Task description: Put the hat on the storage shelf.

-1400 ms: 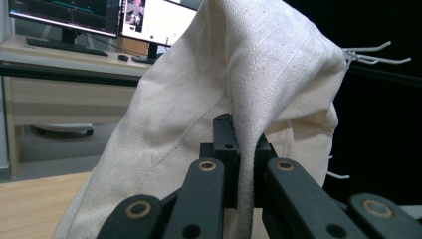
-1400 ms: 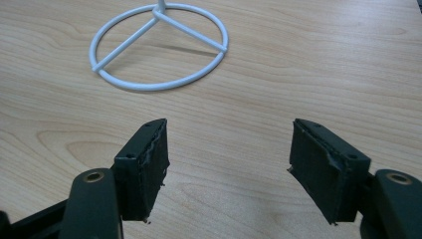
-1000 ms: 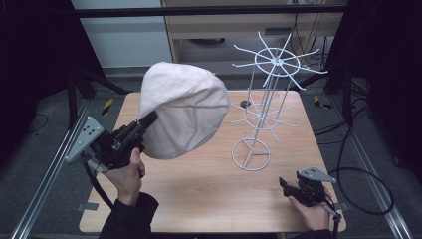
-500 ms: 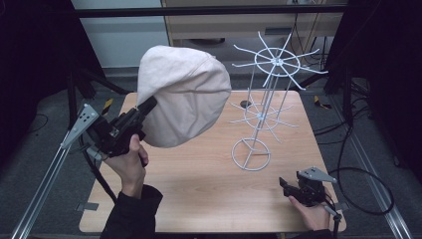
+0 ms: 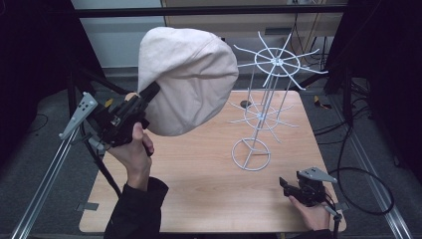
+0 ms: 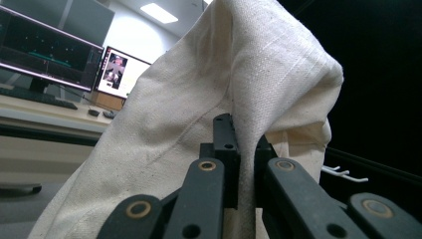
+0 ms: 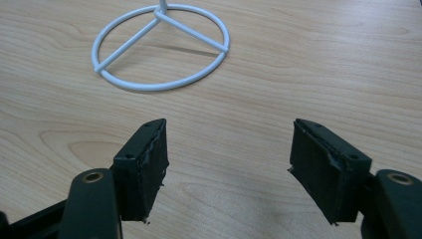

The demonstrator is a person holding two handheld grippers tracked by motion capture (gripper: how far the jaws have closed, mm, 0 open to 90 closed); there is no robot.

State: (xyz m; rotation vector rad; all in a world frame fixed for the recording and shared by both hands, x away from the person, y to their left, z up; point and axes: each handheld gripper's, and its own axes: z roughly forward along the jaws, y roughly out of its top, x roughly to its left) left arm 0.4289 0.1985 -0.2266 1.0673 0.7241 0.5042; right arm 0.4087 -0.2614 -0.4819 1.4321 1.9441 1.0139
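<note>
My left tongs (image 5: 149, 94) pinch the cloth hat (image 5: 189, 79), held up in the air left of the rack (image 5: 263, 107); my right tongs (image 7: 226, 169) rest spread, low over the surface (image 5: 199, 184).

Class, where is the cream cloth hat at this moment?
In the high view the hat hangs above the table's left side, clamped in the left gripper, left of the white wire rack.

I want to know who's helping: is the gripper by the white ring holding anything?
No, the right gripper has its jaws wide apart over bare table, with nothing between them, short of the white stand.
</note>
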